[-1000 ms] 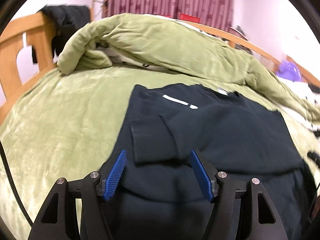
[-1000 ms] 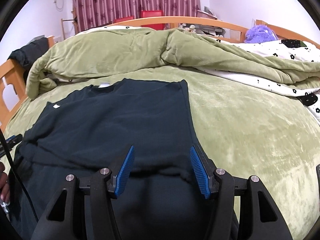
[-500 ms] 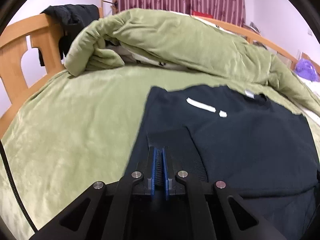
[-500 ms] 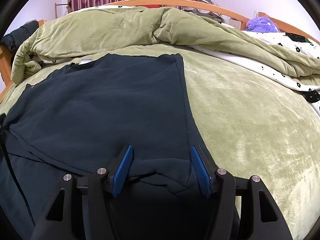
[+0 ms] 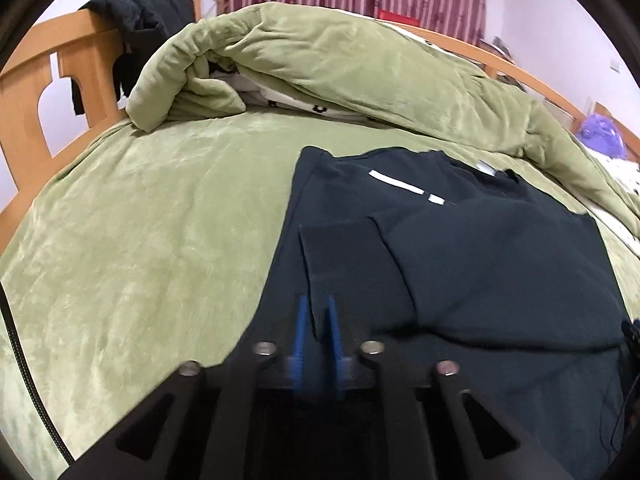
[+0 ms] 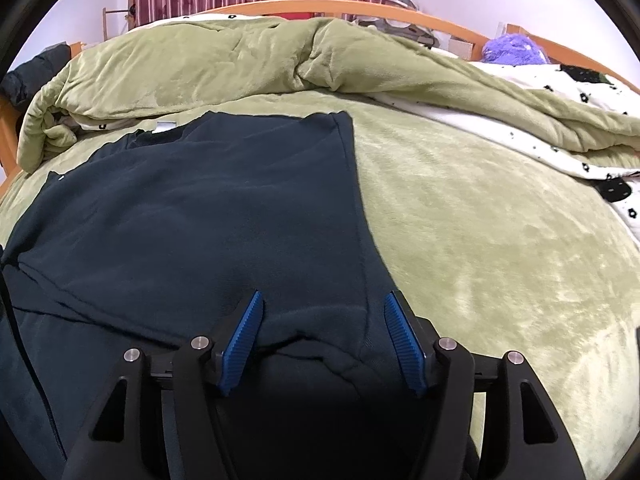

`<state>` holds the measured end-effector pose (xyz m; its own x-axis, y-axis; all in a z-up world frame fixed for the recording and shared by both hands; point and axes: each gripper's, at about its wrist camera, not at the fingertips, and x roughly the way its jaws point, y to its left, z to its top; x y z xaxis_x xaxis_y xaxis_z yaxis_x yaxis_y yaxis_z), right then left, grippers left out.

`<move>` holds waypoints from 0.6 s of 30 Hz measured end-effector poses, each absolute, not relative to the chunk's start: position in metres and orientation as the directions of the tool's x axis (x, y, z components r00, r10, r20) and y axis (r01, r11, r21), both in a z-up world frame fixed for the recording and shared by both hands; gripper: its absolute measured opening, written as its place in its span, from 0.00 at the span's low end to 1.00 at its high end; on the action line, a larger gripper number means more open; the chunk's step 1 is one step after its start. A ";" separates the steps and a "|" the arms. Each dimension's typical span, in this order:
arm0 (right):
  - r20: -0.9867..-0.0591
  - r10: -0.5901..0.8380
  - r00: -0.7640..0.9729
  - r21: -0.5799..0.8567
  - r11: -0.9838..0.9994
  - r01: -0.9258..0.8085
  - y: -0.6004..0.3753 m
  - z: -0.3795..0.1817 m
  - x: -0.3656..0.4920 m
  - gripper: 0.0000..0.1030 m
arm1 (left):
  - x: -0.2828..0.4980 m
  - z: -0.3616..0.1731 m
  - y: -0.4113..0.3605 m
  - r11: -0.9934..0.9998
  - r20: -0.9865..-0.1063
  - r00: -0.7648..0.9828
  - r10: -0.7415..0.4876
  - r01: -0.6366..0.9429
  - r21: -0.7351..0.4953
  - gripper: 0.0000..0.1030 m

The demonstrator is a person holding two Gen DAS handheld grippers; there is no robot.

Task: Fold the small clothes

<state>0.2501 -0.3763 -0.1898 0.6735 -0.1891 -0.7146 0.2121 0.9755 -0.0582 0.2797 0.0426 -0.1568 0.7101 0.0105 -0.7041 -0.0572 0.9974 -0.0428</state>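
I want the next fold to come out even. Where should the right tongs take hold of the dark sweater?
Probably the near hem at the sweater's right-hand corner, just ahead of the open right tongs. Come in low from the near side, along the bed: the side seam ends there, and the rumpled edge lifts slightly, giving one finger room underneath.

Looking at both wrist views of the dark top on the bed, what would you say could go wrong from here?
1. The left gripper is shut on the dark top near the folded-in sleeve cuff; it may hold one layer only, so lifting could undo that fold.
2. The right gripper is open over bunched hem; an uneven bite would skew the fold.
3. The plush green blanket may drag on the fabric.
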 end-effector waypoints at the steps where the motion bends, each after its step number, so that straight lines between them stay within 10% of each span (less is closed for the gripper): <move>1: -0.707 -0.199 0.678 -0.067 0.974 0.216 -0.376 -0.186 0.243 0.60 | 0.274 -0.155 0.041 0.998 -0.704 0.710 0.000 -0.045 -0.045 0.28; 5: -0.693 -0.232 0.683 -0.097 0.968 0.230 -0.380 -0.170 0.214 0.60 | 0.240 -0.143 0.037 0.999 -0.684 0.729 -0.039 0.006 -0.051 0.56; 18: -0.776 -0.145 0.614 -0.012 0.977 0.215 -0.410 -0.159 0.070 0.54 | 0.111 -0.142 0.054 0.999 -0.711 0.701 -0.051 0.038 -0.034 0.56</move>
<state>0.0695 -0.4103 -0.1589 0.6141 -0.1451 -0.7757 0.2151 0.9765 -0.0124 0.1109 0.0542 -0.1422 0.7014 -0.0508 -0.7109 0.0378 0.9987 -0.0340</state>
